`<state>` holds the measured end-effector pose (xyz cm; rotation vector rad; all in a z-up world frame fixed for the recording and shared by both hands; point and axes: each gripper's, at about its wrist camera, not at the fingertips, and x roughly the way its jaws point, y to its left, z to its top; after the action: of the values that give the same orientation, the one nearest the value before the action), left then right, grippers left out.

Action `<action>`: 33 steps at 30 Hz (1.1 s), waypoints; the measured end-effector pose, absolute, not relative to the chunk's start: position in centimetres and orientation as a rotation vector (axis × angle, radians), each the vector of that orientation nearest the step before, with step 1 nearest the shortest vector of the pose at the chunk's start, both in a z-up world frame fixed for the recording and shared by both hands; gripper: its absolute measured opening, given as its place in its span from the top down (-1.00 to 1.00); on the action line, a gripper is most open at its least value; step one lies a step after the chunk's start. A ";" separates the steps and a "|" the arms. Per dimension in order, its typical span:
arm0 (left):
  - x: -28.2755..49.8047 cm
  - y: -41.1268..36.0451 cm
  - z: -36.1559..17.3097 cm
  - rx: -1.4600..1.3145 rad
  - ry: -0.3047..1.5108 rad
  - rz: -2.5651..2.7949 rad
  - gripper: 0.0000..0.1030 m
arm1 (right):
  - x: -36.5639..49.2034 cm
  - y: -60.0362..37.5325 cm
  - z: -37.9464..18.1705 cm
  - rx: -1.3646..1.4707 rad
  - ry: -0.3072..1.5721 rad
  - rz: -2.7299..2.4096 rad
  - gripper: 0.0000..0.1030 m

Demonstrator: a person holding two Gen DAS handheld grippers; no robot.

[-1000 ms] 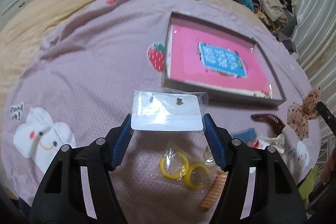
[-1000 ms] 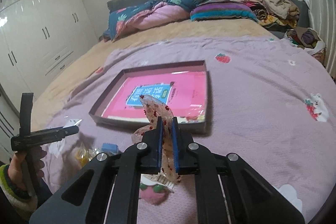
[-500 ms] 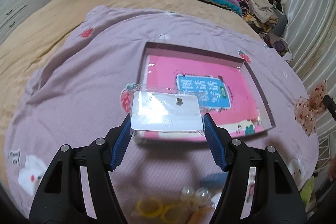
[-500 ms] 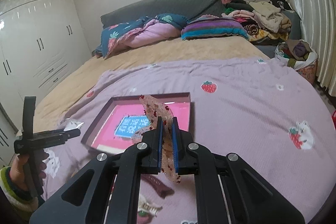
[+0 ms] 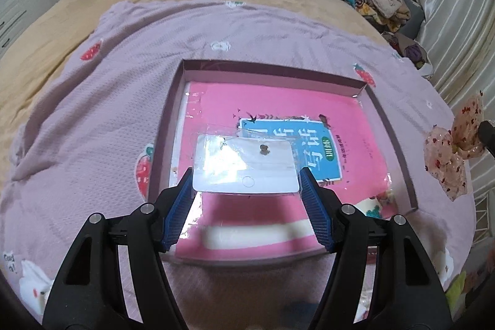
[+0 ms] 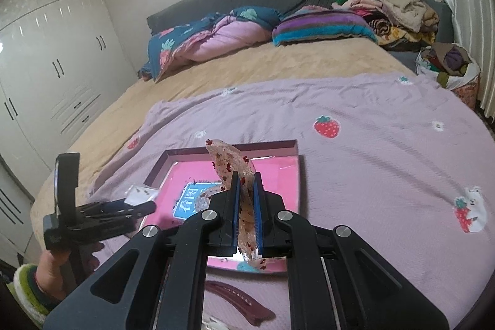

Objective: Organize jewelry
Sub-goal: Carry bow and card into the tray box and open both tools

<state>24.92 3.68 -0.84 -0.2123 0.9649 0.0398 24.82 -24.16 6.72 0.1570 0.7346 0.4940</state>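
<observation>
While left fingers (image 5: pixel 312 200) pinch earring card (image 5: pixel 244 167) (right shut on bow (image 6: pixel 233 166))

The left wrist camera looks steeply down along its fingers, close above the shallow box (image 5: pixel 173 126) on the purple blanket (image 5: pixel 77 113). The right wrist camera sits right of it, tilted less, taking in the bed's far pillows (image 6: pixel 216 36) and the wardrobe (image 6: pixel 55 67) at left. Both share the box (image 6: pixel 295 163) and blanket (image 6: pixel 371 144).
</observation>
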 end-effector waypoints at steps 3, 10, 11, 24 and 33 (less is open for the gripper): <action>25.4 3.7 -1.7 -0.211 0.984 0.038 -0.13 | 25.9 -22.9 5.8 0.158 0.768 0.506 0.85; 25.6 4.2 -3.0 -0.213 1.008 0.041 -0.32 | 27.7 -20.5 3.0 0.147 0.850 0.522 0.85; 25.4 4.3 -3.0 -0.213 1.008 0.043 -0.36 | 27.9 -20.2 2.6 0.145 0.862 0.524 0.85; 21.7 6.1 -1.6 -0.215 0.976 0.105 -0.70 | 27.9 -19.0 -2.2 0.119 0.967 0.489 0.69; 19.6 5.9 0.0 -0.220 0.941 0.113 -0.80 | 25.2 -21.2 -0.2 0.108 0.875 0.410 -0.43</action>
<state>19.63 5.85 0.01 -0.2198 0.9414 0.1128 25.24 -21.24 -0.22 0.1085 0.8751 0.4104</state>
